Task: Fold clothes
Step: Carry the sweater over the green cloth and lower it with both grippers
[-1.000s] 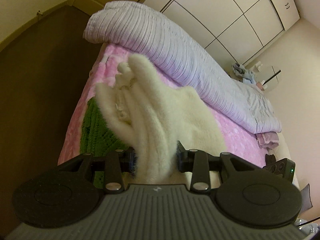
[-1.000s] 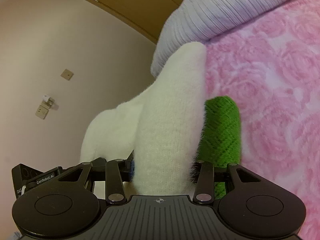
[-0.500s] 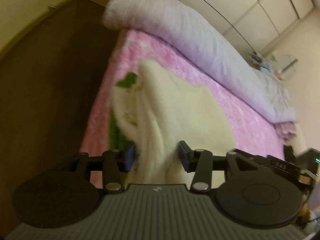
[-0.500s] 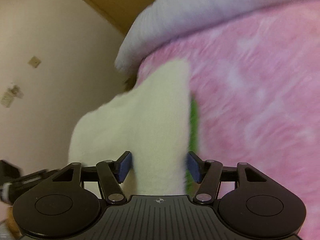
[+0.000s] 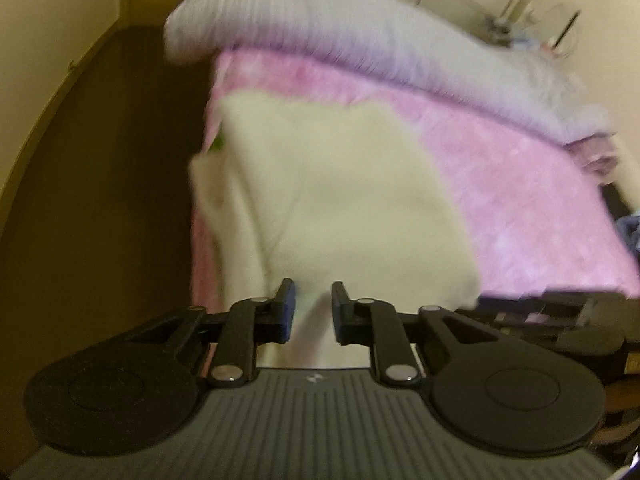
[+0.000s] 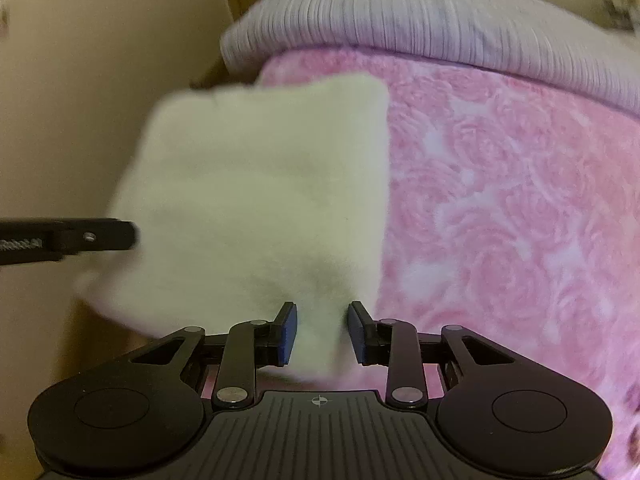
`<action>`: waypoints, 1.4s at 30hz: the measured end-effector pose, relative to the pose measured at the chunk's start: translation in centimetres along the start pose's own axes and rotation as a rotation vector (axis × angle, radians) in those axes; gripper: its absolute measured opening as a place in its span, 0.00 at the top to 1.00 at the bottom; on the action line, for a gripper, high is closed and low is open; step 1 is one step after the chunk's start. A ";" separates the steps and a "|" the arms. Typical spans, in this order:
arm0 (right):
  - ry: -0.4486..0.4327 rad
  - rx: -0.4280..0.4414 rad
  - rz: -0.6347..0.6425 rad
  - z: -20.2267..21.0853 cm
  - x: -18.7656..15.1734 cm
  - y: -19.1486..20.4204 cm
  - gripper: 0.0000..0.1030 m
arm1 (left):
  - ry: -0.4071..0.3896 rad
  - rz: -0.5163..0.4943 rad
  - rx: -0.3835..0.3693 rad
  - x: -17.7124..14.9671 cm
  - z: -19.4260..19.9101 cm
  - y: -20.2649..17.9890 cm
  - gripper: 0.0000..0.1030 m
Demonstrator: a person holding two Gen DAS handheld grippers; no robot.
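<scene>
Since a second ago, white fuzzy sweater (image 5: 332, 200) drops from bunched and lifted to spread across pink bedspread (image 6: 520, 200), nearly hiding green knit (image 5: 218, 142). My left gripper (image 5: 313, 306) and right gripper (image 6: 322, 330) each pinch its near edge, narrow, keeping it taut for laying flat.

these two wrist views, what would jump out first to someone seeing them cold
A fluffy cream sweater fills the middle of both views, spread over the near-left part of a pink rose-patterned blanket. The left gripper and right gripper each pinch its near edge. Behind, a ribbed lavender duvet is rolled along the far side of the bed.
</scene>
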State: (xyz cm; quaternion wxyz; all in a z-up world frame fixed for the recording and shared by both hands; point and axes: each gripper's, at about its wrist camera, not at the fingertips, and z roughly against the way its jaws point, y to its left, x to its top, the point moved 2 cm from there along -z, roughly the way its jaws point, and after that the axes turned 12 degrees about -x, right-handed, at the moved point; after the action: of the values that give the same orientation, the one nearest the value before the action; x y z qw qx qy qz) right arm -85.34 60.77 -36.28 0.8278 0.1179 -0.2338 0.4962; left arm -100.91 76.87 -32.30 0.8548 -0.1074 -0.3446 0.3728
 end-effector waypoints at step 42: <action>0.061 0.103 -0.208 0.1 5.0 -8.0 0.67 | -0.131 0.248 0.035 2.3 5.0 4.3 0.83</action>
State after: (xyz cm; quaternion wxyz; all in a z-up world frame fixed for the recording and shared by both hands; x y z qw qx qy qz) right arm -76.39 60.75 -33.39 0.8742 0.1690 -0.1693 0.4225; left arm -105.59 81.14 -29.38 0.7797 -0.1096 -0.3773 0.4876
